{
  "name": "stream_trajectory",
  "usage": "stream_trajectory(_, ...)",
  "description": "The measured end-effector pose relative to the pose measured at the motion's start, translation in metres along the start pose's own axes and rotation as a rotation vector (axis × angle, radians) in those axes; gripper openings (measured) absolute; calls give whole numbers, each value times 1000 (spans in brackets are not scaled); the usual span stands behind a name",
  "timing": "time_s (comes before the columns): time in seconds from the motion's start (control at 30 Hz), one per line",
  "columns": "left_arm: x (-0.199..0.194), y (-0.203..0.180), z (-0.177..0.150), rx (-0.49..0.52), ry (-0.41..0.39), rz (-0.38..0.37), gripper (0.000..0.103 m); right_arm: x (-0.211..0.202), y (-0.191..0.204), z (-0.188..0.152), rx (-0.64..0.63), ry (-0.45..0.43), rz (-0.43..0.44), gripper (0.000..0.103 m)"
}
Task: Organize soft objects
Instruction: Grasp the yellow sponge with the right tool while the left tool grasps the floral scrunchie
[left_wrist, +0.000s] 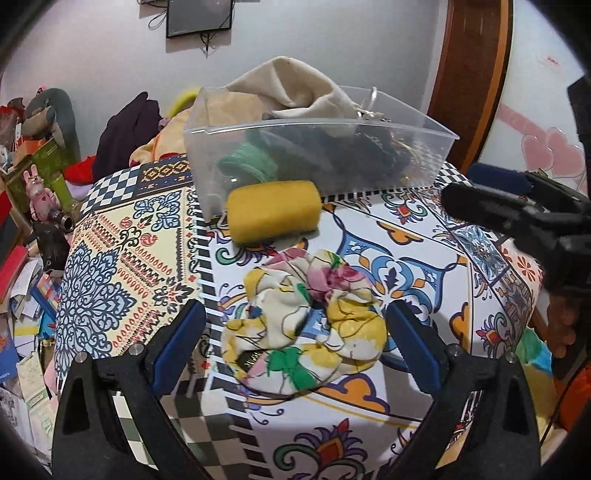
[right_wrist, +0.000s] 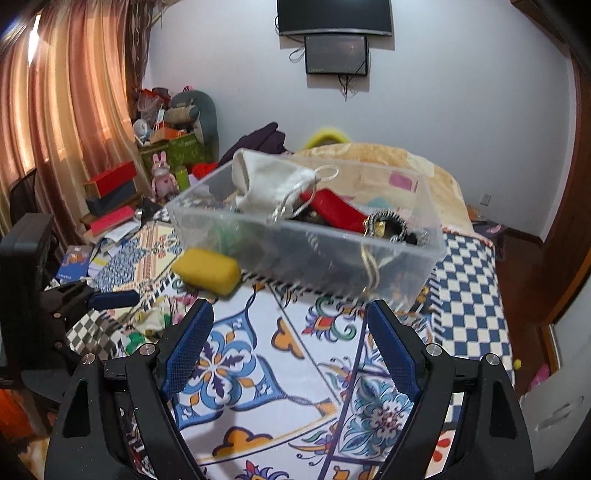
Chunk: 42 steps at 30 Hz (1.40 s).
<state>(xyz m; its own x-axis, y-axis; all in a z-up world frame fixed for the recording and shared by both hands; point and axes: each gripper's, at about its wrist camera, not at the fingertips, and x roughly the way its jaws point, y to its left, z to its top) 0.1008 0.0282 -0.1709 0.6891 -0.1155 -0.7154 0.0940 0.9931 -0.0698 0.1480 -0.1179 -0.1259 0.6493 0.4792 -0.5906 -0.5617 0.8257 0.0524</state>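
A floral cloth lies crumpled on the patterned table cover, between the open fingers of my left gripper. A yellow sponge lies beyond it, against a clear plastic bin that holds a beige drawstring bag, green fabric and dark items. In the right wrist view my right gripper is open and empty above the table, short of the bin. The sponge lies at the bin's left, and the cloth shows partly beside the left gripper.
The patterned cover drapes over the table edges. Clutter of boxes, books and toys fills the floor at left. A bed with a blanket lies behind the bin. The right gripper reaches in from the right in the left wrist view.
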Motion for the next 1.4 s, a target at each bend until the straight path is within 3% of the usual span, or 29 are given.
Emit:
stream_trajectory(0.4,-2,-2,-23,29,-48,-12,24,19,21,0,-24,57,34,84)
stream_trajectory(0.77,-47,52,-12,-83,-190,72,21,50,50,22,-91,95,77,83)
stream_trajectory(1.07,-52,79,-16,-169,-194,99,21,83,77,29,-145,169,89,82)
stream_trajectory(1.13,-51,82,-16,-175,-196,95,21,88,80,25,-150,188,85,77)
stream_trajectory(1.2,-51,78,-17,-173,-200,100,21,91,78,24,-157,205,86,62)
stream_trajectory(1.3,-53,72,-16,-158,-210,110,21,93,75,21,-156,219,79,47)
stream_trajectory(1.4,-53,68,-15,-150,-211,108,21,86,69,20,-139,207,90,43)
